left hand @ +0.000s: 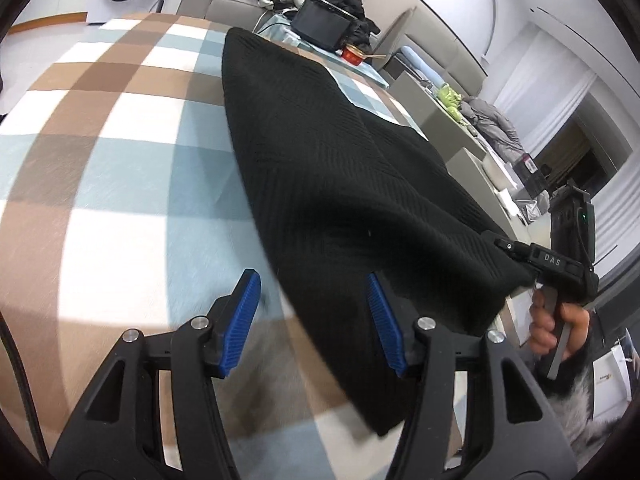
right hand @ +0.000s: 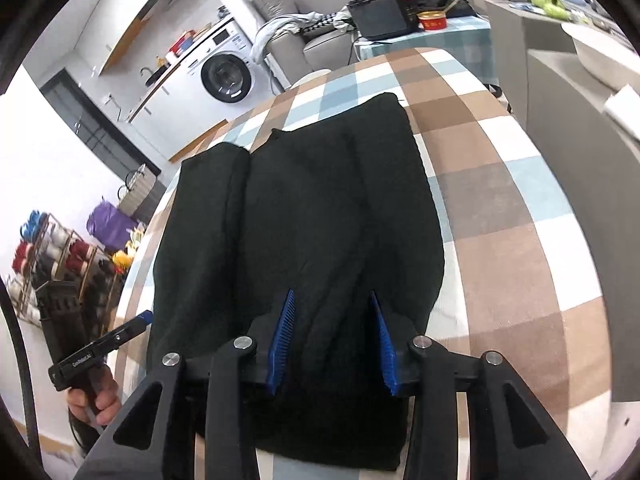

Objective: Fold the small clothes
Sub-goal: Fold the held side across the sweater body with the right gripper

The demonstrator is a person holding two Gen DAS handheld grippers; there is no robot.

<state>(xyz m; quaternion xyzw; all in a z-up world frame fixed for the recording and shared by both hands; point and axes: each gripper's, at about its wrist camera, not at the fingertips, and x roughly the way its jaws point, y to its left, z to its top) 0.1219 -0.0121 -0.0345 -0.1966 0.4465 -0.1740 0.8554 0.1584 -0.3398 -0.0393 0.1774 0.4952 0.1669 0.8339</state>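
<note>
Looking down the left wrist view, the left gripper [left hand: 312, 304] has its blue pads spread with nothing pinched, hovering over the near edge of the black knit garment [left hand: 340, 168], which lies stretched along the checked tablecloth [left hand: 100, 152]; the right gripper [left hand: 516, 254] sits at the cloth's far-right corner, held by a hand [left hand: 556, 332]. From the right wrist view, the right gripper [right hand: 334, 332] stands released above the garment [right hand: 320, 208], pads apart, fabric lying flat on the table beneath them, and the left gripper [right hand: 136, 320] is just beside the garment's left edge.
</note>
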